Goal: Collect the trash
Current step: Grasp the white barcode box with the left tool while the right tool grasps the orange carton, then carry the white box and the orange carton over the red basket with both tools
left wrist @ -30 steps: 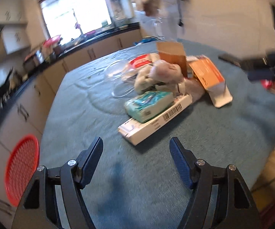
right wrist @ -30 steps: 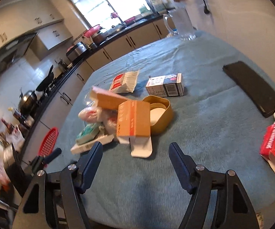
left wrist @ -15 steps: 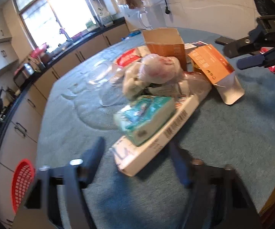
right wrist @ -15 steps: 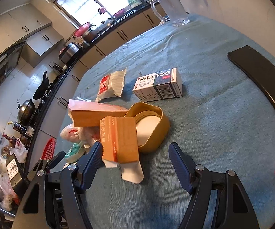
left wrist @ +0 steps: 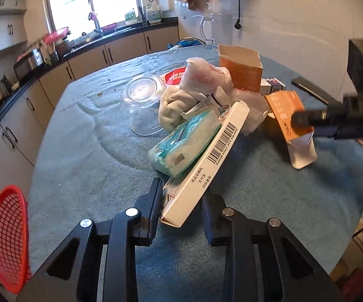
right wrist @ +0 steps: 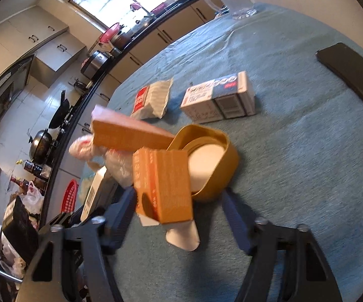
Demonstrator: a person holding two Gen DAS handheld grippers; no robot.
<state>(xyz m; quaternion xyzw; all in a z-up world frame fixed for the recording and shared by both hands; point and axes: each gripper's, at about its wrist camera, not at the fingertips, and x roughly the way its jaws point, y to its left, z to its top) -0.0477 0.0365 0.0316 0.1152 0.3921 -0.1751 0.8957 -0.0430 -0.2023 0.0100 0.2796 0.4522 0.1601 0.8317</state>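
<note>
Worktop (left wrist: 85,151), teal cloth cover, carries trash heap near middle. White barcode box (left wrist: 206,161) longest piece, tilted, near end between my left fingers (left wrist: 181,209); these have just been closing, pads touch or nearly touch box sides, cannot tell if pinched. Teal wipes pack (left wrist: 184,143) lies on box. Orange carton (right wrist: 163,183) leans on yellow tub (right wrist: 214,161), between my right fingers (right wrist: 178,214); these spread, just been narrowing, no contact seen. Crumpled bags (left wrist: 196,88) behind.
</note>
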